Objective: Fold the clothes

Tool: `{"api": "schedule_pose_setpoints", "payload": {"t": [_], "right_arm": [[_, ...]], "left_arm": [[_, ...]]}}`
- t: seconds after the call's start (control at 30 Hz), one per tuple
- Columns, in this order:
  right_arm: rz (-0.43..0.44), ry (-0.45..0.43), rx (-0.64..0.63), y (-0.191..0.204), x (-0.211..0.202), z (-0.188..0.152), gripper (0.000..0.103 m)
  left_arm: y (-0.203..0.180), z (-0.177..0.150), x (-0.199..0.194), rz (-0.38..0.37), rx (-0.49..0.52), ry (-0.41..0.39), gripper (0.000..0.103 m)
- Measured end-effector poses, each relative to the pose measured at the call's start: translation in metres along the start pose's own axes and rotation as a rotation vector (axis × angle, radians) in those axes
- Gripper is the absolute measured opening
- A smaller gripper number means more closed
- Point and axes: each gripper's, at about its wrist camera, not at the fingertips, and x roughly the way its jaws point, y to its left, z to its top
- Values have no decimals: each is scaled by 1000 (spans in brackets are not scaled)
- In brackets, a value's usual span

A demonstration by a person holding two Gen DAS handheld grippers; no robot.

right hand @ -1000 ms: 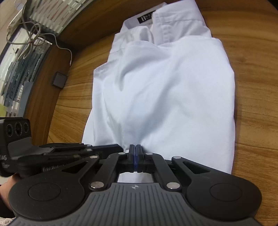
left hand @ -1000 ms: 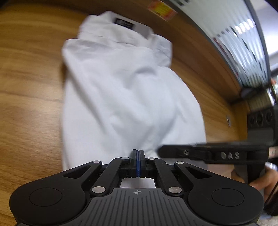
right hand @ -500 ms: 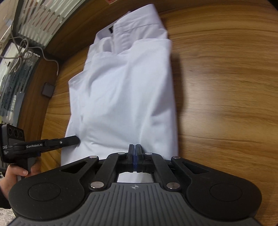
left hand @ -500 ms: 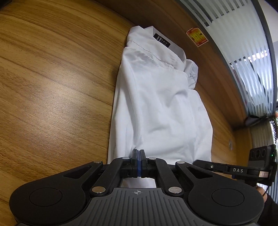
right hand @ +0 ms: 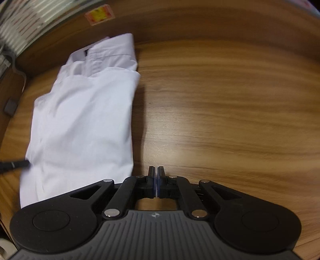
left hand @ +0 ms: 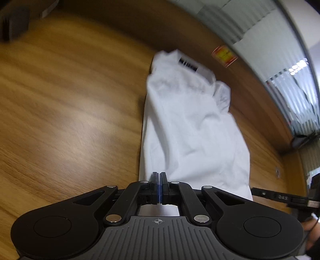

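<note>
Left wrist view
Left gripper (left hand: 159, 176): jaws pressed together with nothing between them; the tips sit over the near hem of the shirt, and whether they touch the cloth cannot be told
White shirt (left hand: 192, 128): folded into a long narrow strip on the wooden table (left hand: 66, 112), running from the near centre towards the far right; the collar with its dark label (left hand: 188, 63) is at the far end
Shirt surface: rumpled near the collar, smoother towards the near hem
Right gripper (left hand: 258, 192): enters from the right edge, only one dark arm with pale lettering visible, its tip just beside the near right corner of the shirt; its jaws cannot be read from this side
Hand (left hand: 311, 232): a part of it shows at the lower right edge under that gripper
Sticker (left hand: 224, 56): red and yellow, on the wooden rim beyond the collar
Background: ribbed glass panels curve along the far right; the picture is blurred

Right wrist view
Right gripper (right hand: 156, 172): jaws closed on nothing, over bare wood just right of the shirt's near right edge
White shirt (right hand: 84, 124): lies left of centre, collar at the far end, near hem partly hidden behind the gripper body
Left gripper (right hand: 20, 164): a dark tip reaches in from the left edge to the shirt's left side
Wooden table (right hand: 230, 120): bare grain fills the right half
Sticker (right hand: 99, 15): on the rim at the far left
Cable (right hand: 20, 71): grey, along the far left edge
</note>
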Motion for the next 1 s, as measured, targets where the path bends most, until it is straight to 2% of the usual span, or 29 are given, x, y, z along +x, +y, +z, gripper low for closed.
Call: {"api": "schedule_pose_setpoints", "payload": {"t": [0.13, 0.2, 0.27, 0.33, 0.4, 0.47, 0.5, 0.63, 0.73, 0.8, 0.83, 0.87, 0.9, 0.93, 1.0], "right_arm": [[13, -47, -143, 9, -27, -17, 6], [25, -64, -221, 15, -37, -32, 28], [39, -77, -302, 24, -48, -48, 36], [55, -71, -381, 35, -54, -66, 41], [65, -63, -450, 44, -56, -82, 54], [71, -53, -512, 52, -54, -98, 63], [73, -48, -544, 56, -53, -106, 67], [72, -23, -640, 70, -48, -132, 68], [62, -21, -657, 74, -42, -138, 65], [60, -24, -645, 75, -39, -137, 52], [66, -21, -634, 74, -36, -136, 48], [72, -18, -623, 72, -35, -134, 47], [83, -20, -620, 71, -35, -133, 43], [93, -23, -616, 70, -36, -132, 41], [112, -27, -604, 67, -39, -130, 28]], "left_arm": [[-5, -21, -27, -22, 73, -30, 26], [-9, -35, -37, -25, 118, -29, 36], [-13, -51, -45, -29, 167, -23, 49], [-16, -66, -49, -40, 211, -10, 53], [-19, -79, -49, -47, 248, 14, 60], [-22, -92, -50, -55, 285, 39, 64], [-24, -97, -48, -53, 303, 53, 64], [-27, -110, -35, 5, 372, 113, 62], [-29, -114, -29, 24, 430, 109, 54], [-32, -117, -27, 38, 471, 99, 51], [-33, -118, -26, 50, 492, 90, 41], [-35, -118, -25, 60, 512, 85, 26], [-35, -119, -25, 59, 528, 79, 20], [-36, -120, -26, 51, 542, 70, 16], [-39, -122, -30, 43, 568, 54, 13]]}}
